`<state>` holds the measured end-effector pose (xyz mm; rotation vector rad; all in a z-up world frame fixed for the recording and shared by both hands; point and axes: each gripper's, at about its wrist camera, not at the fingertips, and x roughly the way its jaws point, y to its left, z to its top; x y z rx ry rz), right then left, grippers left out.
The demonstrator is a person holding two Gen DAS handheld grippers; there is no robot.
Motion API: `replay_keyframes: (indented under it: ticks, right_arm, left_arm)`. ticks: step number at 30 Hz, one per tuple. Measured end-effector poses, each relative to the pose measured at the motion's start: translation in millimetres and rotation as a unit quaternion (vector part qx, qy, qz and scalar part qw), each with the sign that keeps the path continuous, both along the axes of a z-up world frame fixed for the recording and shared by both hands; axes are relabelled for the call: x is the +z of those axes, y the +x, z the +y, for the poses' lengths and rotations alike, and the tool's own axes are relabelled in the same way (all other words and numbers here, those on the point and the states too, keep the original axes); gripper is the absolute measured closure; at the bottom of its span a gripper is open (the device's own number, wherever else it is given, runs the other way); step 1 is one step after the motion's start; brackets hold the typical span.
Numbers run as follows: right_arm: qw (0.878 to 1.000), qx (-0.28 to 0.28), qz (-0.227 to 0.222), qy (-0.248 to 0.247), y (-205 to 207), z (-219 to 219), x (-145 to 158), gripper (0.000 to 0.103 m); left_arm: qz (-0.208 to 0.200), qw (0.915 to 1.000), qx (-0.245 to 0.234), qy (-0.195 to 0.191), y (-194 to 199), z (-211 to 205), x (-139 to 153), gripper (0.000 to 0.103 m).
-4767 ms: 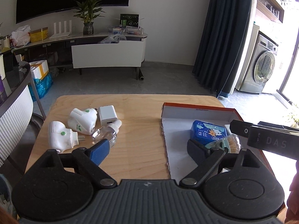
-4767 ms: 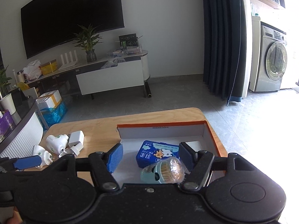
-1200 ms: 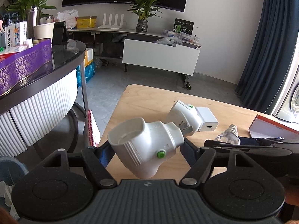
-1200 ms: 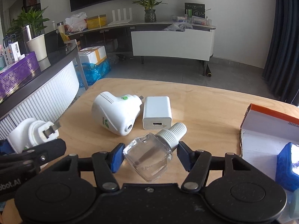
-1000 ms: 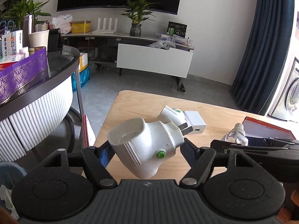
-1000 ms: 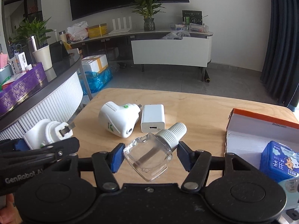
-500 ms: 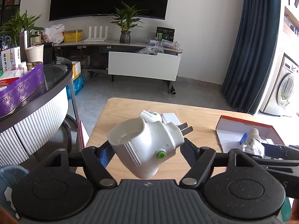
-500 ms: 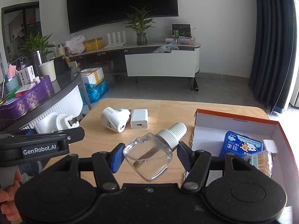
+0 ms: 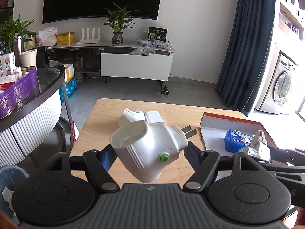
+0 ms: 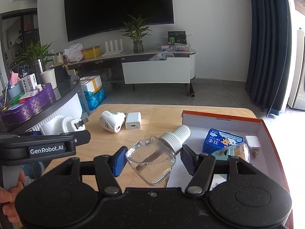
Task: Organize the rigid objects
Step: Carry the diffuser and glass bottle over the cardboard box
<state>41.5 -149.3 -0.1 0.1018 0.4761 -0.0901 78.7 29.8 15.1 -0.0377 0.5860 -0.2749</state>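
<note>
Item one, far left: your left gripper [image 9: 148, 152], fingers clamped on a white plug-in vaporizer [image 9: 146, 148], held clear above the wooden table [image 9: 91, 129]. Its round socket opening faces up and left, the green button faces you, and the two metal prongs point right toward the box. In the right wrist view the same gripper [image 10: 63, 133] appears at the left edge with your hand [image 10: 9, 200] on its handle.

Item two, on the table beyond: a second white vaporizer [image 10: 111, 121] with a green spot, lying on its side, and a white USB charger [image 10: 133, 123] touching its right side. Both sit left of the box, loose on the wood.

Item three, centre right: your right gripper [image 10: 152, 158], fingers clamped on a clear liquid bottle [image 10: 152, 158] with a ribbed white cap [image 10: 178, 135]. The bottle is tilted, cap up and to the right, held over the box's left edge.

Item four, right: an open cardboard box [image 10: 219, 117] with orange rim and white floor. Inside lie a blue tin [image 10: 223, 142], a clear toothpick jar [image 10: 236, 151] with a pale green base just in front of it, and a small white plug adapter [image 10: 252, 143] near the right wall.
</note>
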Motion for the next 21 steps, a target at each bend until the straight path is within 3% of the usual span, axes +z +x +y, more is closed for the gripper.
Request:
replay_keyframes:
  ticks: [21]
  right_arm:
    - [0.999, -0.031, 0.002, 0.008, -35, -26, -1, 0.029]
  left_arm:
    - [0.011, 0.999, -0.044, 0.0, -13, -28, -3, 0.027]
